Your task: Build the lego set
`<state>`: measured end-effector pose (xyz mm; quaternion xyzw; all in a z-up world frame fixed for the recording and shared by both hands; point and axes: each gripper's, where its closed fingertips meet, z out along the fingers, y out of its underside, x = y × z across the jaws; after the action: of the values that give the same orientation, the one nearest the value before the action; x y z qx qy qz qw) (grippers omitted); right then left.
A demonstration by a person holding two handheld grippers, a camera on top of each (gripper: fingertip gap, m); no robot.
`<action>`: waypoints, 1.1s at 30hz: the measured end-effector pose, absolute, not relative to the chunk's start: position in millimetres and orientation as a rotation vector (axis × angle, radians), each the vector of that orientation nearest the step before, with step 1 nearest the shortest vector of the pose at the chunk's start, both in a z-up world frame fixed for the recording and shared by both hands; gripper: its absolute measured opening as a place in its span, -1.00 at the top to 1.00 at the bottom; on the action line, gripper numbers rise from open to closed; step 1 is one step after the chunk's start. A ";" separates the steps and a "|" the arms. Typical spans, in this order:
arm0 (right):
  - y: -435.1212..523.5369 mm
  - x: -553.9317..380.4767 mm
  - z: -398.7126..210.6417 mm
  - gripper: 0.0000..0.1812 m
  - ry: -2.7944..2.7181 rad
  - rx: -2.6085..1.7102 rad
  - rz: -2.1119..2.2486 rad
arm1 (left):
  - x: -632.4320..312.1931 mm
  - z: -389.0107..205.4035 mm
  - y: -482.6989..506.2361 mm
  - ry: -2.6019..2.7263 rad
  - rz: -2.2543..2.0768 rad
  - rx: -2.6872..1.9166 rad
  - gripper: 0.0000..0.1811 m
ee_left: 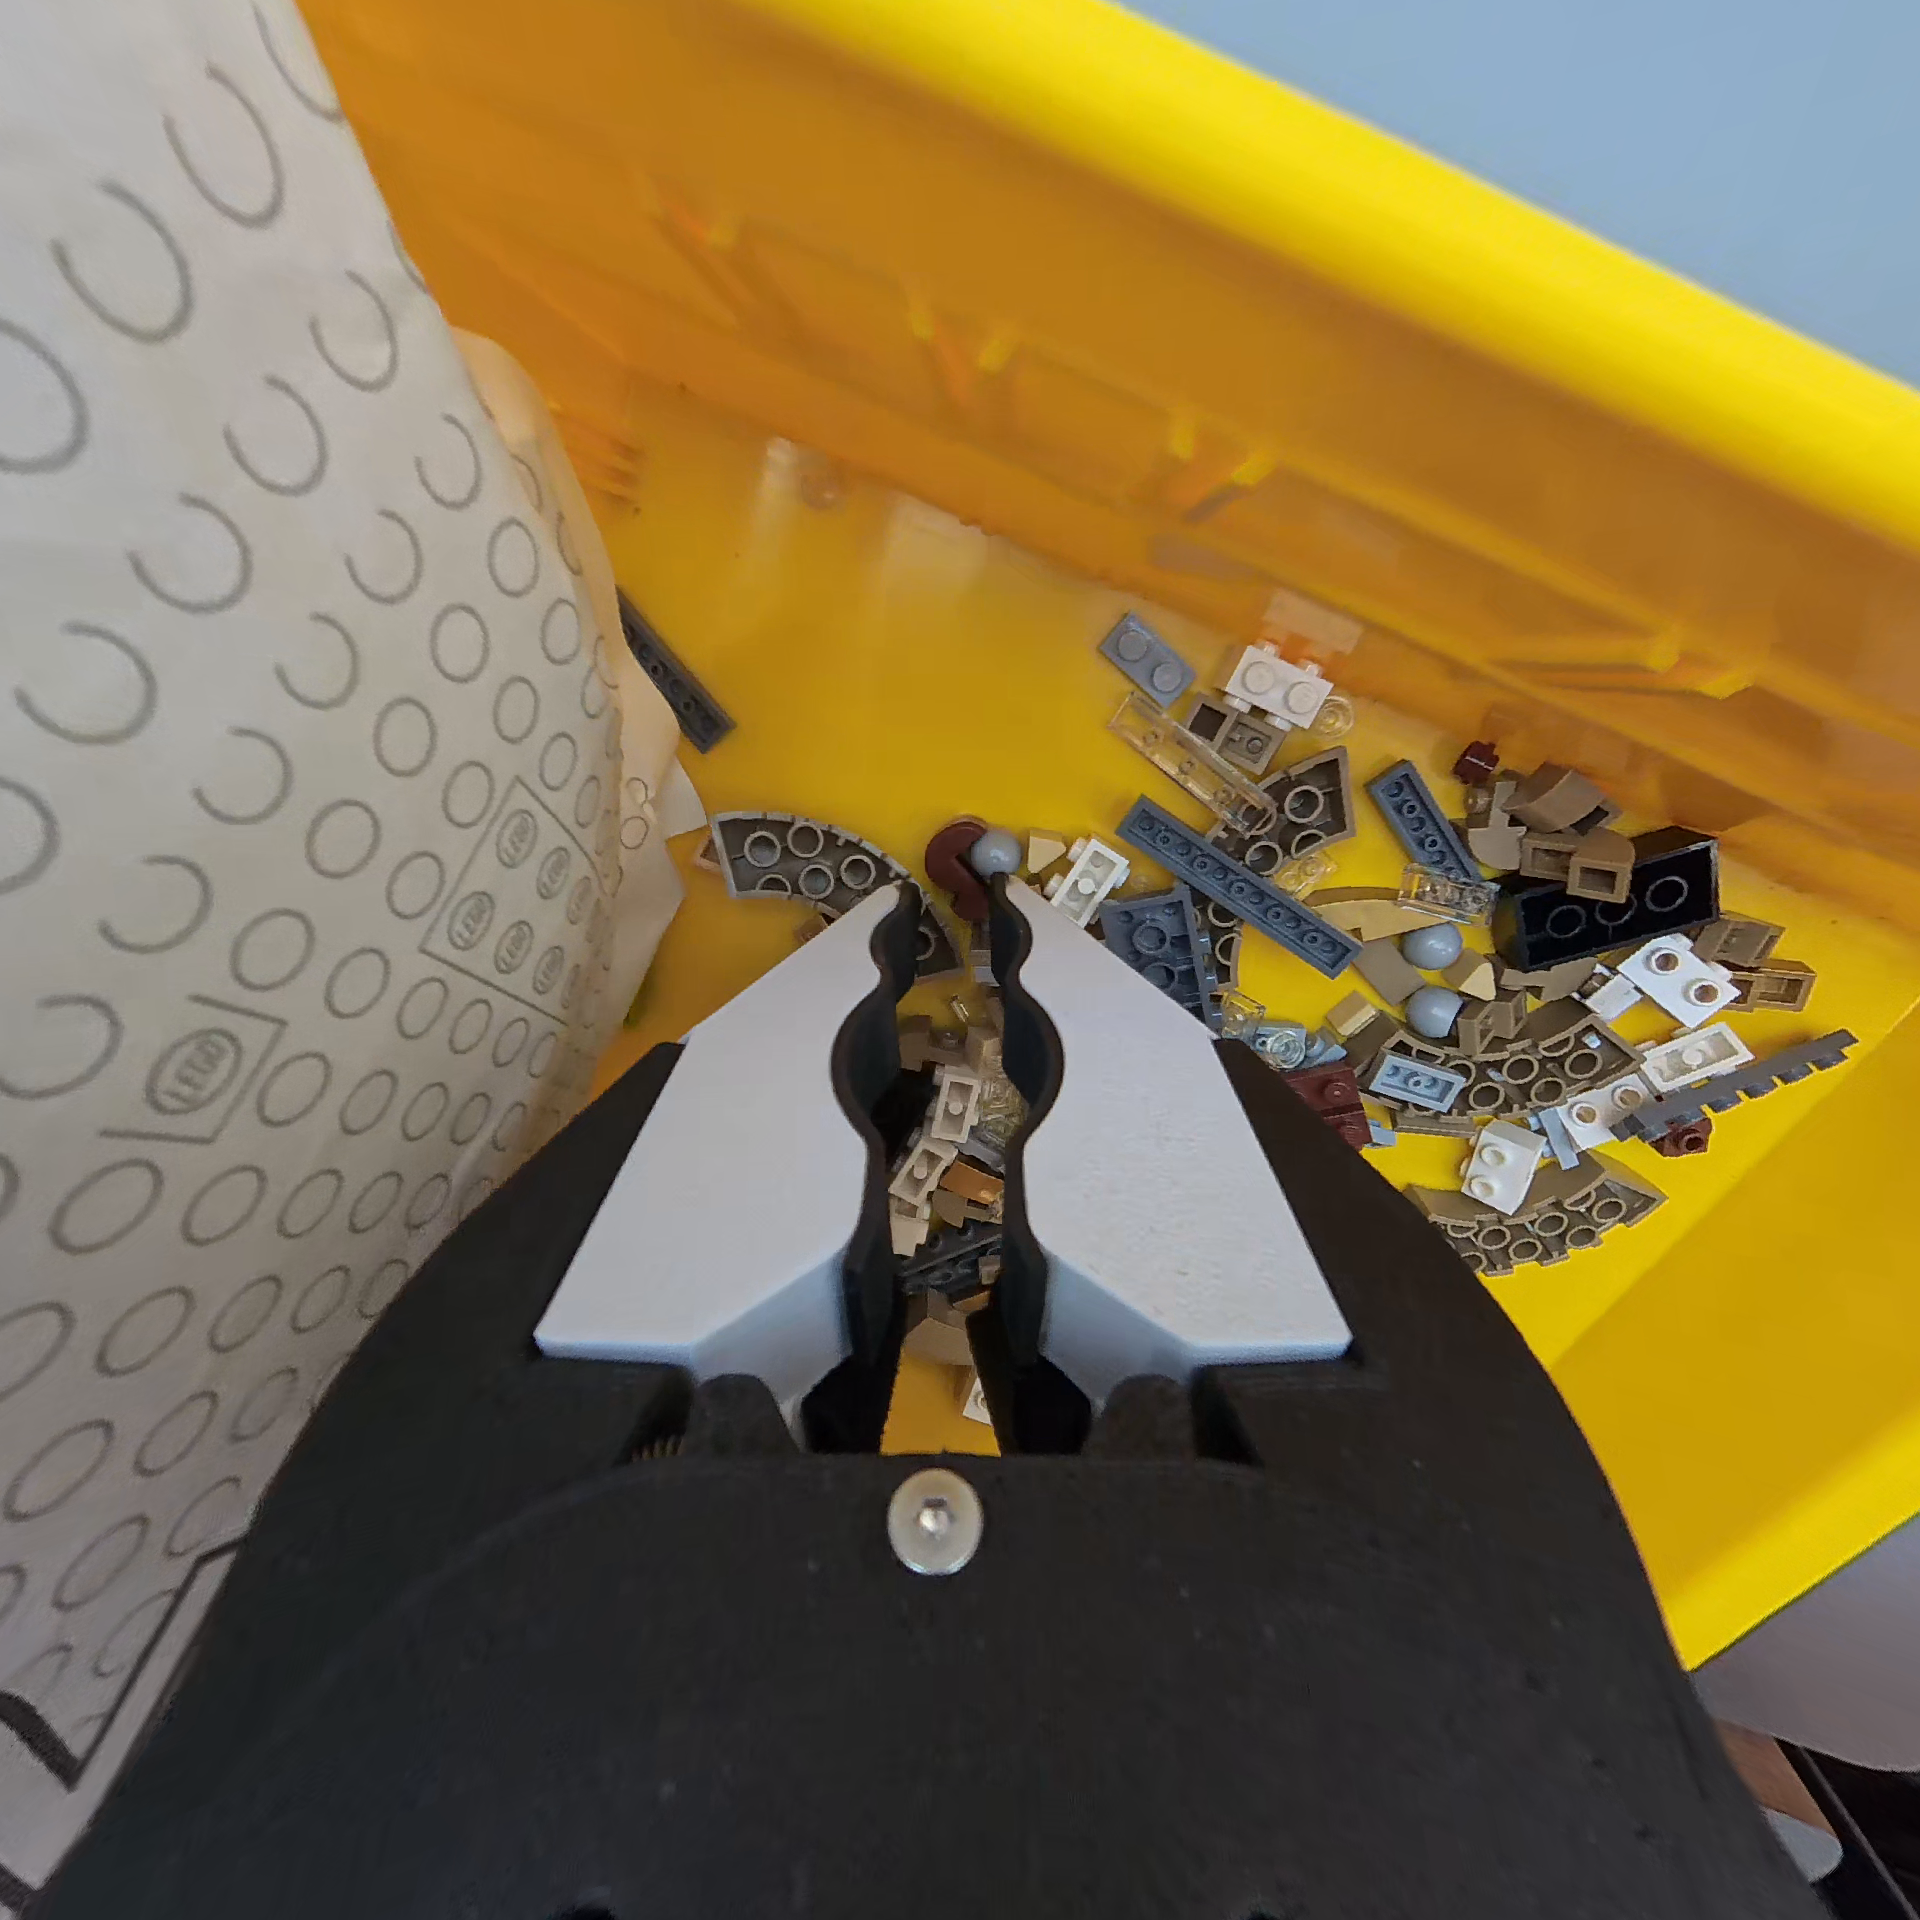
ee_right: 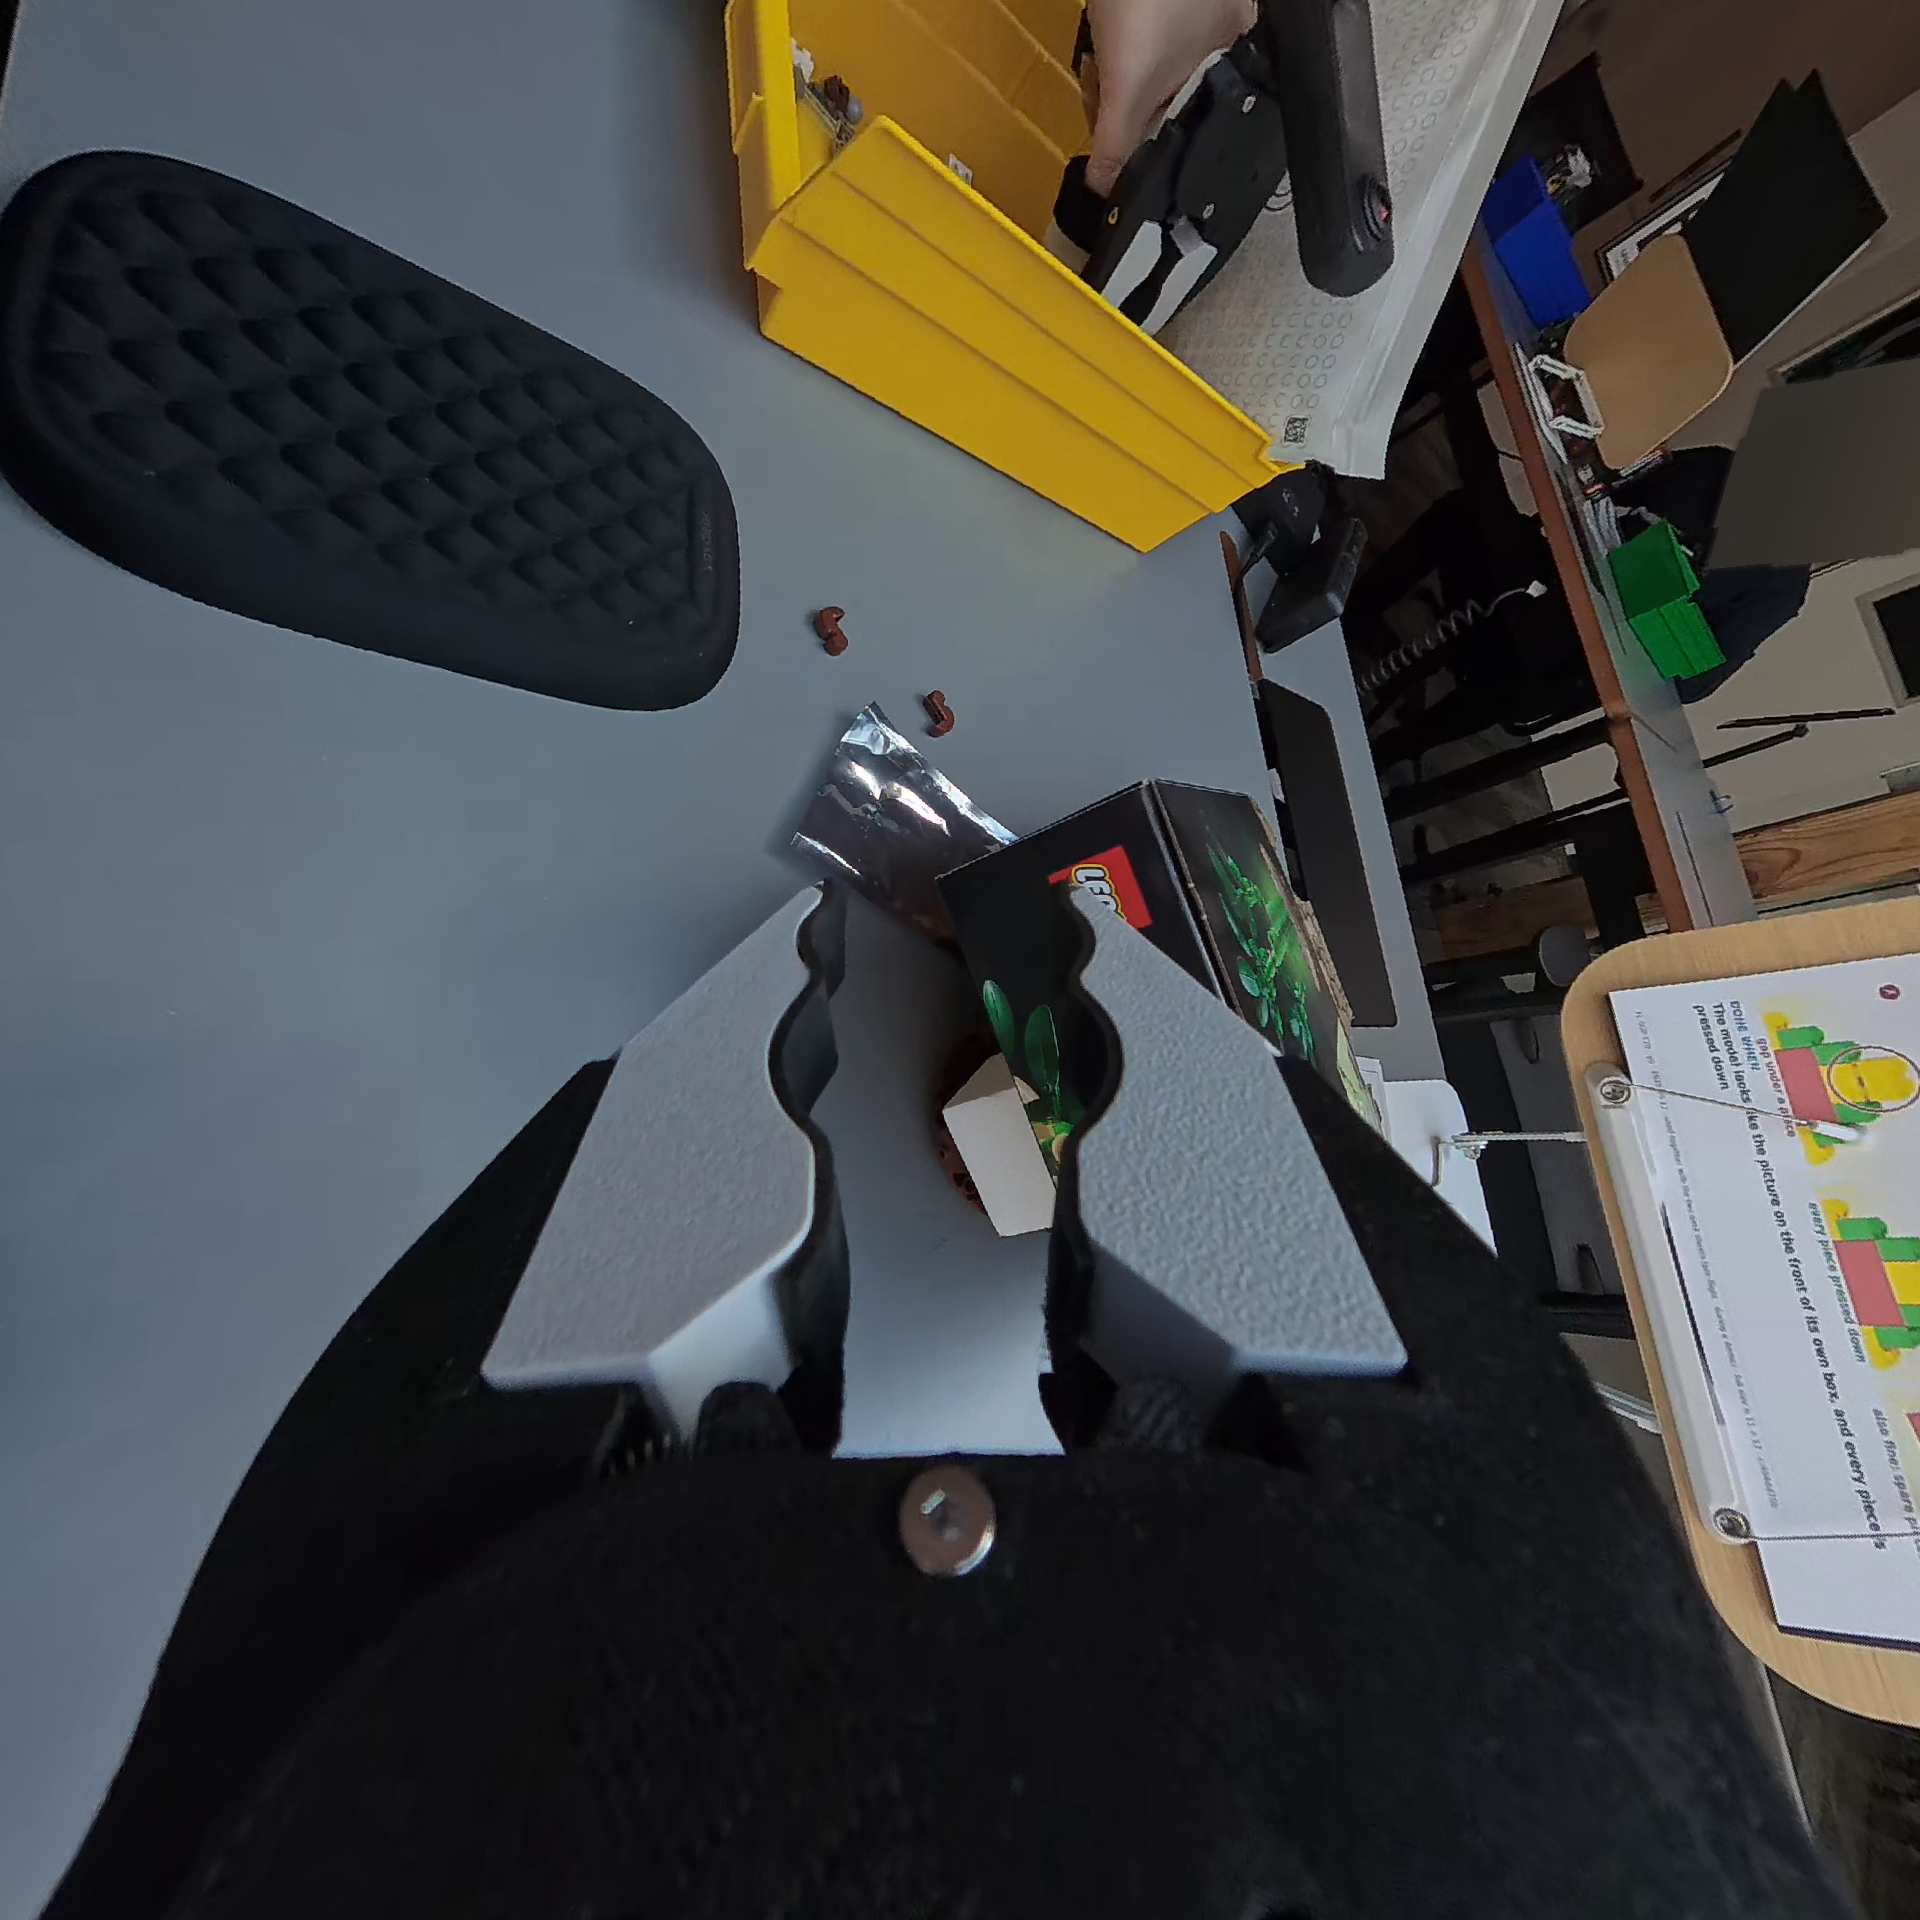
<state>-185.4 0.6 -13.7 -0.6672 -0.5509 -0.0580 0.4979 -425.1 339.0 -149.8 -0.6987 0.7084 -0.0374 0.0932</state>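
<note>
While the left gripper [ee_left: 951, 894] is lowered into the yellow bin [ee_left: 1351, 343], its fingers are nearly pressed together around a reddish-brown clip piece [ee_left: 951, 862] at their tips; a firm pinch cannot be confirmed. Loose lego pieces [ee_left: 1455, 987] lie right of the fingers. The right gripper [ee_right: 951, 914] is held spread and empty over the desk [ee_right: 312, 935], two brown clips [ee_right: 831, 630] beyond its fingertips. No assembly is seen; building is judged barely begun.
</note>
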 end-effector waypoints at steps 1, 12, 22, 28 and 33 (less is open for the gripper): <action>0.3 -185.4 -13.7 0.57 -1.335 -1.615 -0.142 | -425.8 -149.7 339.1 2.107 -0.109 -2.085 0.86; -0.8 -180.6 -14.6 0.57 -1.331 -1.620 -0.145 | -429.0 -155.9 340.3 2.120 -0.072 -2.105 0.91; -1.7 -179.6 -13.9 0.57 -1.319 -1.610 -0.139 | -430.8 -130.7 338.9 1.998 -0.146 -2.077 0.94; -13.1 -176.2 -5.4 0.57 -1.286 -1.574 -0.141 | -419.5 -60.1 321.9 1.635 -0.183 -2.057 0.94; -25.8 -169.9 -1.6 0.57 -1.266 -1.558 -0.140 | -366.5 19.2 218.3 1.558 -0.471 -1.895 0.94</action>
<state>-169.9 -25.8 -1.6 -0.6542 -0.5314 -0.0587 0.5350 -366.5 218.3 19.2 -0.7198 0.5917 -0.1787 0.3161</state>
